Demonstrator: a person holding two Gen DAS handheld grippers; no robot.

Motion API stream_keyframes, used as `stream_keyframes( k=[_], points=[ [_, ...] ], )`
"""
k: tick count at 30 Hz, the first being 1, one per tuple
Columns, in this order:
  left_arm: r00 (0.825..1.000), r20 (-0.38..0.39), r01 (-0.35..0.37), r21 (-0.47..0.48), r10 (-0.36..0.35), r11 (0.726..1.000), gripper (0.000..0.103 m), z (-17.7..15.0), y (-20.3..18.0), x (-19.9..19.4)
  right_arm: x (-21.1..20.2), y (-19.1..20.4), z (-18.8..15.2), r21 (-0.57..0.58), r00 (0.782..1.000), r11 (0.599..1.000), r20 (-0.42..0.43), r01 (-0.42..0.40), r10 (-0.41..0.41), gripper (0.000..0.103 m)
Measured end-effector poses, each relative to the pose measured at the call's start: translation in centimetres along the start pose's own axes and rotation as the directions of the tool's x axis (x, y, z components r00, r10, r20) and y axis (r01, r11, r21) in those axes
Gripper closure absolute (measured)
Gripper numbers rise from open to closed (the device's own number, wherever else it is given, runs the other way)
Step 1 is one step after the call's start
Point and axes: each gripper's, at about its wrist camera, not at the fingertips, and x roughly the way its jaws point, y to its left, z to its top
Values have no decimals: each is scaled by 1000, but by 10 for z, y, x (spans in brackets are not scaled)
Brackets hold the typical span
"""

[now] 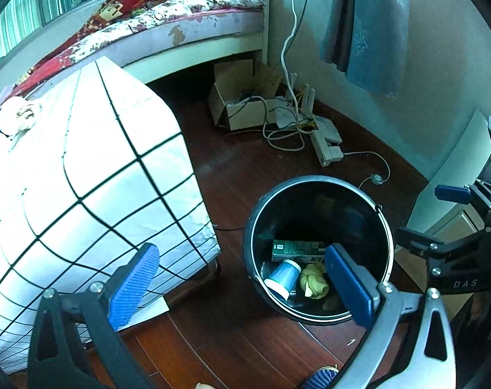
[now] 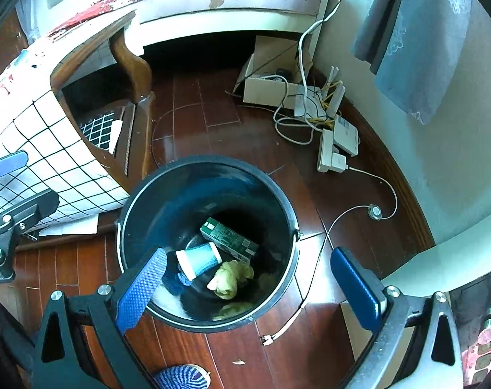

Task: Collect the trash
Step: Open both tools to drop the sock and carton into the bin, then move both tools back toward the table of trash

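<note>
- Trash bin (image 1: 320,246) first, left wrist view: black round pail on the wood floor (image 1: 245,175), just beside the checked tablecloth (image 1: 93,175) and near the wall.
- Inside it: green carton (image 1: 295,249), blue-and-white paper cup (image 1: 282,277) on its side, yellowish crumpled wad (image 1: 313,282). All at the bottom, touching each other.
- Left gripper (image 1: 240,287) hangs above and to the near-left of the bin, fingers spread wide, nothing between them. Right-hand blue pad overlaps the rim in this view.
- White crumpled stuff (image 1: 17,115) sits on the table top at far left, prob. the next trash. To do it well: swing back to the table, square the fingers around one wad, close gently so it doesn't squirt out.
- Hard to tell: the wad is blown out by glare, partly cut by the frame edge. The bin's near wall hides part of its bottom.
- Right wrist view: bin (image 2: 209,243) dead centre below, same carton (image 2: 229,236), cup (image 2: 198,257), wad (image 2: 231,278) inside.
- Right gripper (image 2: 248,287) released too, wide apart, empty, straddling the bin mouth from above.
- Cable (image 2: 326,236) runs along the floor just beside the rim; I'd keep clear of it on any pass.
- Something pale at the bin's near bottom edge, too dark to name. Striped blue item (image 2: 180,376) at the frame bottom is cut off, can't ID.
</note>
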Motion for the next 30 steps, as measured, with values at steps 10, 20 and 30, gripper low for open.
stream_keyframes(
  k=[10,20,30],
  points=[
    [997,63,-36,-40,39,999,1,2,18,-38,-29,27,10,-43,998,999,66,-13,16,1],
    [984,125,-109,-141,127,984,1,-4,71,-85,-66,86,38,-142,985,988,152,-56,78,1],
    [944,157,-241,-266,289,933,1,-25,143,-124,-85,170,72,-250,962,960,207,-125,180,1]
  ],
)
